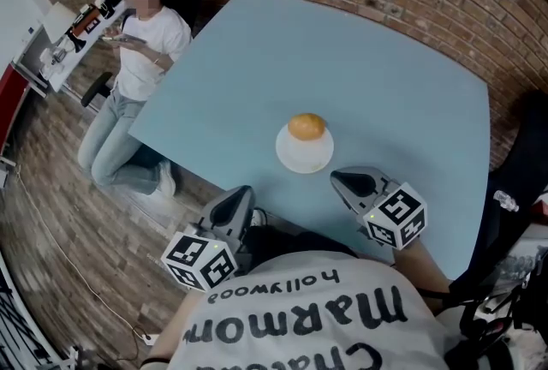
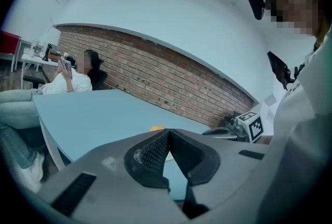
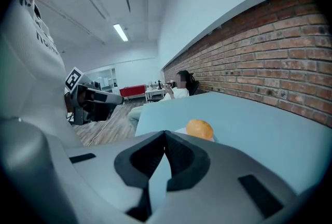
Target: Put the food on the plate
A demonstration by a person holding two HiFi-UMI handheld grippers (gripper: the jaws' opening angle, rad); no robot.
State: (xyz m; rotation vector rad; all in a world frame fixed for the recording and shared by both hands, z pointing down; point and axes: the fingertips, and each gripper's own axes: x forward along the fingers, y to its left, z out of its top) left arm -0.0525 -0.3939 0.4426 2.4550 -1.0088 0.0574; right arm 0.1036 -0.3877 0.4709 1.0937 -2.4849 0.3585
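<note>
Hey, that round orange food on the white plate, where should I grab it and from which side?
Probably across its widest middle, a jaw on each flank: the round orange food is a smooth dome with no handle. It sits toward the far edge of the white plate, so approach from the near side, slightly above, with the right claw opened first.

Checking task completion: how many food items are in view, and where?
1. A round orange piece of food sits on the white plate, toward its far rim, on the blue table. No others visible.
</note>
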